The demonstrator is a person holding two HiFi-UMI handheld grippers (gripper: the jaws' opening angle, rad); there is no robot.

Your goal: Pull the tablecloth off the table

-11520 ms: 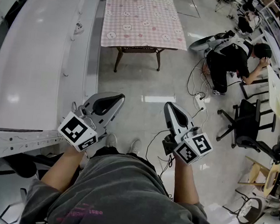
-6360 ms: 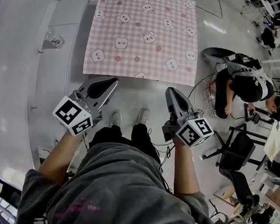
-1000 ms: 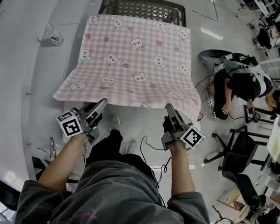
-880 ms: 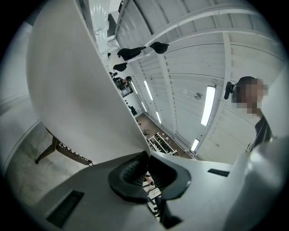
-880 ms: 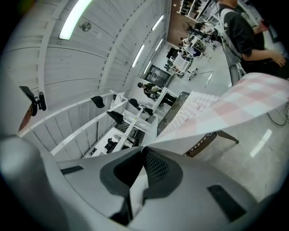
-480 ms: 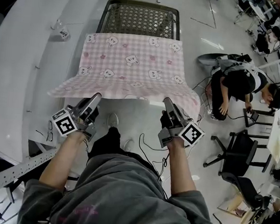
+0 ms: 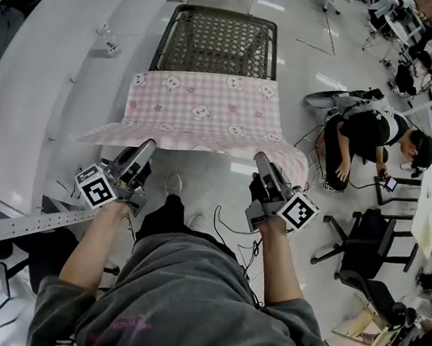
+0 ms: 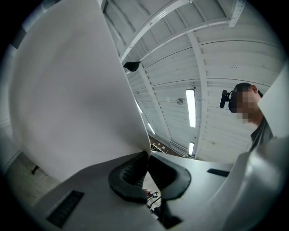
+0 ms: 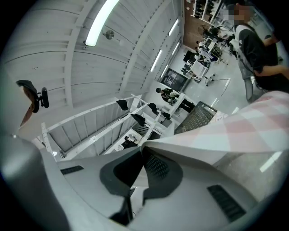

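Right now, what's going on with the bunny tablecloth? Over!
Both shut on the tablecloth near edge: left gripper, right gripper. Cloth partly off, far end of table bare. Nothing on it; person at right, apart.

at my two o'clock a person in a black top [image 7: 368,134] crouches on the pale floor [image 7: 302,63]. a black office chair [image 7: 365,240] stands at three o'clock, and a long white surface [image 7: 50,76] curves along from nine to eleven.
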